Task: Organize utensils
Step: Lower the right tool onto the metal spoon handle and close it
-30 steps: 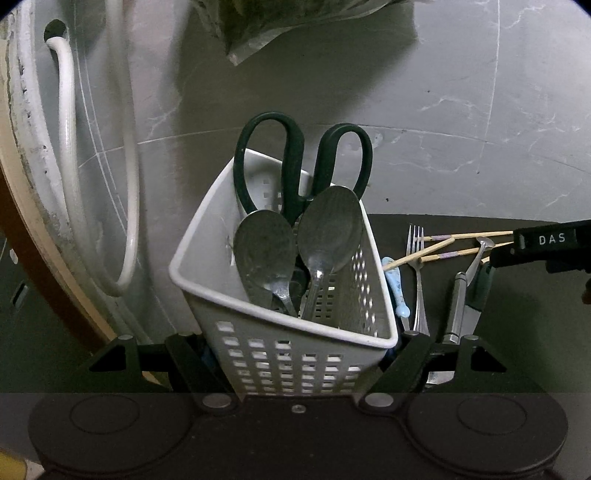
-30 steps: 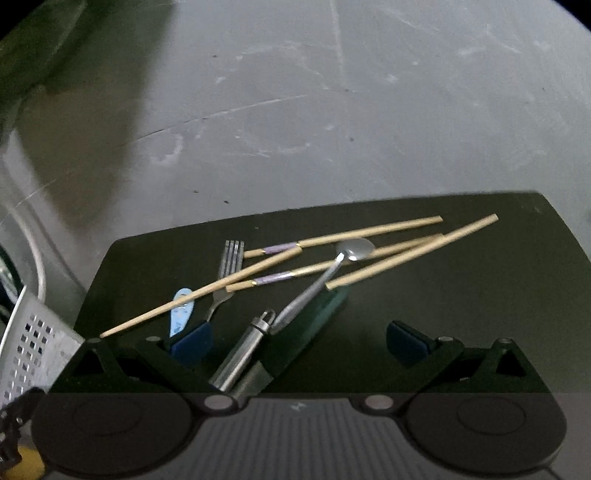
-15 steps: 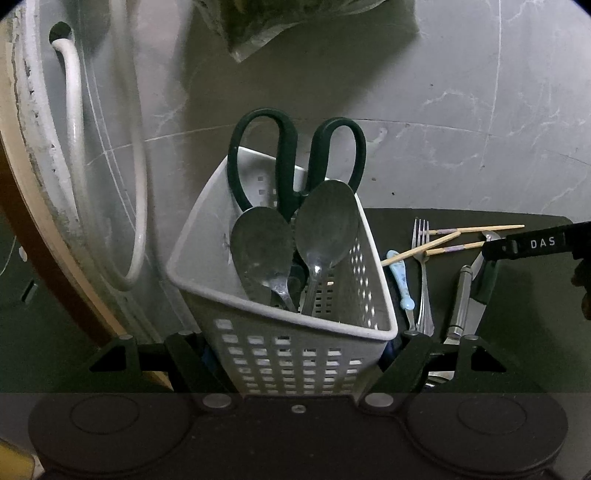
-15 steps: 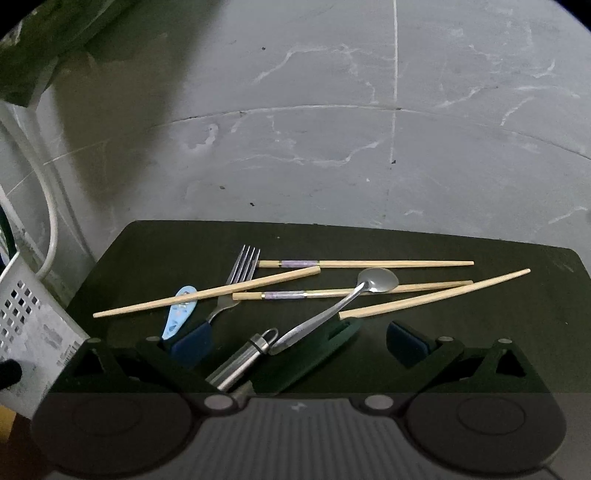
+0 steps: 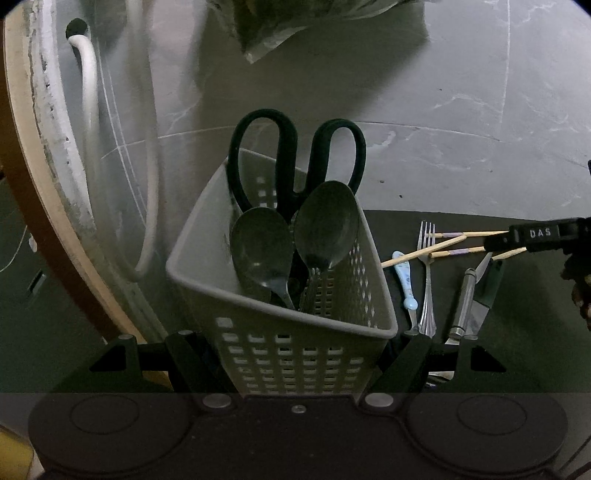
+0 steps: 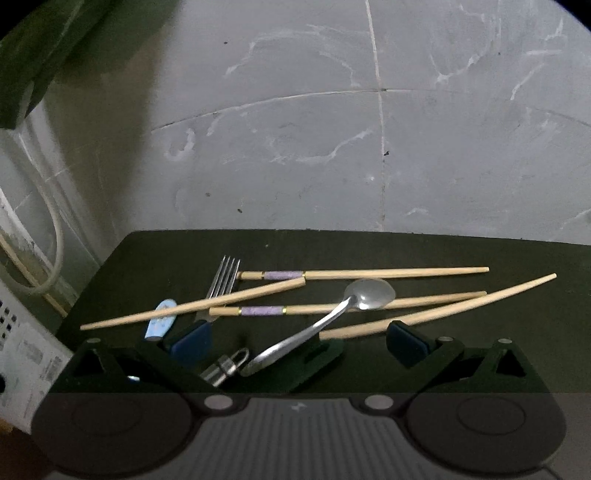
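My left gripper [image 5: 301, 339] is shut on a white perforated caddy [image 5: 295, 354], one finger on each side. Inside stand black-handled scissors [image 5: 317, 158] and two metal spoons [image 5: 258, 247]. The caddy's corner [image 6: 22, 354] shows at the left edge of the right wrist view. My right gripper [image 6: 299, 343] hangs open just over a black mat [image 6: 166, 258]. Below it lie several wooden chopsticks [image 6: 369, 273], a fork [image 6: 223, 273], a blue-handled utensil [image 6: 160, 321], a steel spoon [image 6: 369, 293] and a steel-handled tool [image 6: 225, 367]. The spoon's handle runs between the blue pads [image 6: 192, 341], untouched.
The mat lies on grey marbled tiles [image 6: 332, 147]. A white hose [image 5: 88, 92] loops along the wall to the left of the caddy. A crumpled plastic bag [image 5: 277, 29] lies beyond it. A dark green sheath-like piece [image 6: 317, 354] sits beside the spoon's handle.
My right gripper has come lower and closer over the utensils on the mat, and its view has rolled level. The left gripper and the caddy have hardly moved.
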Available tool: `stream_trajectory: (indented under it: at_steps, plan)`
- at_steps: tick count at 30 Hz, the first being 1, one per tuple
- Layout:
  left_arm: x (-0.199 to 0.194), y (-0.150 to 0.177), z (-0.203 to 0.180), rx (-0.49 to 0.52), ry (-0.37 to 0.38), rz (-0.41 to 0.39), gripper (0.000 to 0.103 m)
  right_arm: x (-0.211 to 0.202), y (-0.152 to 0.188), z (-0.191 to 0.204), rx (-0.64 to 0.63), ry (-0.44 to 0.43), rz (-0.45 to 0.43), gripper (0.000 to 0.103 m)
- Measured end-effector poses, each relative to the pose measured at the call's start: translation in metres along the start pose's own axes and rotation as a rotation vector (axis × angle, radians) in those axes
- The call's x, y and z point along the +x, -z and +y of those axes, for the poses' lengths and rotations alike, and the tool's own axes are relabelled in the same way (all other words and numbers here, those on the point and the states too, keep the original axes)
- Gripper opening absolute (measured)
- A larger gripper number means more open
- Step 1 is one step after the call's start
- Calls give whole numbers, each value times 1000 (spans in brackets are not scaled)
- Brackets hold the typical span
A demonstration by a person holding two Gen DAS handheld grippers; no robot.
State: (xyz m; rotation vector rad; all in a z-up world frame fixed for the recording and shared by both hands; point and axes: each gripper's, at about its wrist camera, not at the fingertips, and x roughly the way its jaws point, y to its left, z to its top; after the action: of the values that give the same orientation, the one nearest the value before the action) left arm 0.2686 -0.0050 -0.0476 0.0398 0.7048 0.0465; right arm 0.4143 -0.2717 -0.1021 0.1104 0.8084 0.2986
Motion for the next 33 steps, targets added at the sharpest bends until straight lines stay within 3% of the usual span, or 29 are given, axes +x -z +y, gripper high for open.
stream_trajectory:
  at_steps: [7, 14, 23, 25, 27, 33]
  plan:
    - [0, 0, -1, -8, -15, -3, 77, 18, -12, -5, 41, -22, 16, 94]
    - [0, 0, -3, -5, -16, -5, 77, 33, -11, -10, 141, 30, 65, 83]
    - [0, 0, -3, -5, -14, -7, 77, 39, -9, -2, 113, 61, 60, 77]
    - [-1, 0, -3, -2, -13, -8, 77, 40, -8, 1, 107, 60, 55, 72]
    - [-1, 0, -2, -1, -11, -8, 77, 42, -7, 2, 107, 48, 69, 61]
    - [-2, 1, -1, 5, -8, -9, 77, 44, -2, 9, 87, 44, 60, 61]
